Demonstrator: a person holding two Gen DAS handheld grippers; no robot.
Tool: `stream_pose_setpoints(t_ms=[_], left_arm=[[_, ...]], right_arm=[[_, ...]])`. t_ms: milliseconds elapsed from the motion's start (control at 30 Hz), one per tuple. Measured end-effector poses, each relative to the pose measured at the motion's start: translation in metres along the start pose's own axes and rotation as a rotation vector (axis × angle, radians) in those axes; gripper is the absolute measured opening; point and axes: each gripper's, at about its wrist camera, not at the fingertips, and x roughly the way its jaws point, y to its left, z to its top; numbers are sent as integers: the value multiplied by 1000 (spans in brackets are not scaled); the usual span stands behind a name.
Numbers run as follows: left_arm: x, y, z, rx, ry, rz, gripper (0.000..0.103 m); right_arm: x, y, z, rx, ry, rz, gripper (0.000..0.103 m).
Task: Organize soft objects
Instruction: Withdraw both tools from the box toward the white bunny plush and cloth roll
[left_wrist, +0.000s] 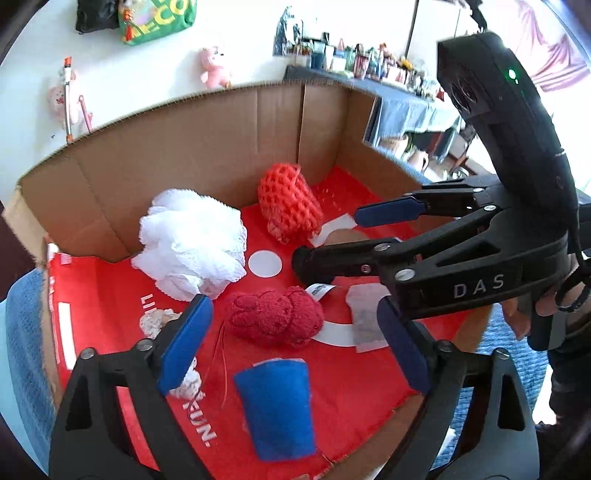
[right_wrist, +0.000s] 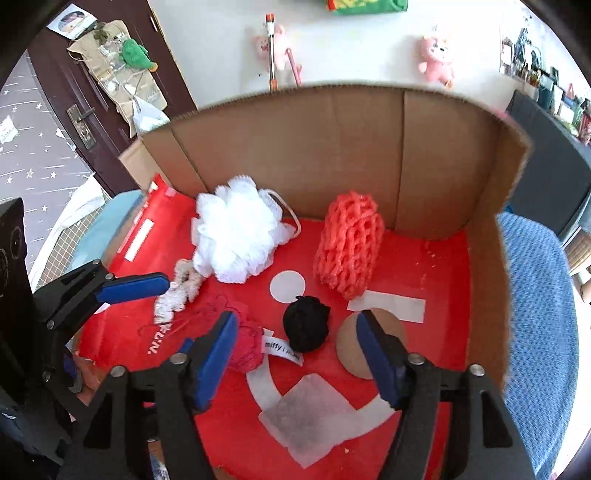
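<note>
Jaws apart, both grippers; box (right_wrist: 436, 155): one loofah (right_wrist: 236, 236), one black ball (right_wrist: 306, 328).

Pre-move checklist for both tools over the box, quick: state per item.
1. Left tool open: ok, fingers spread wide, nothing between them.
2. Right tool open: ok, empty.
3. Soft items inside the cardboard box: ok; white mesh pouf, orange foam net, red knit piece, black ball and blue felt piece lie on the red liner.
4. Tools apart from each other: ok, but the right tool reaches across just above the red knit piece in the left view.
5. Next target: cannot tell.
6. Black ball clear of the red knit piece: ok, a gap shows.
</note>
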Motion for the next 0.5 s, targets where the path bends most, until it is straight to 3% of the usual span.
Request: stream_pose_setpoints(t_ms=[233,500], left_arm=[[-44,-3,-12,-53,-98,44,97],[-93,-16,-34,-92,-217,111,100]], right_arm=[[-45,17,-13,-32,-108,-40,97],[-97,35,-44,-44,-227,-90,103]])
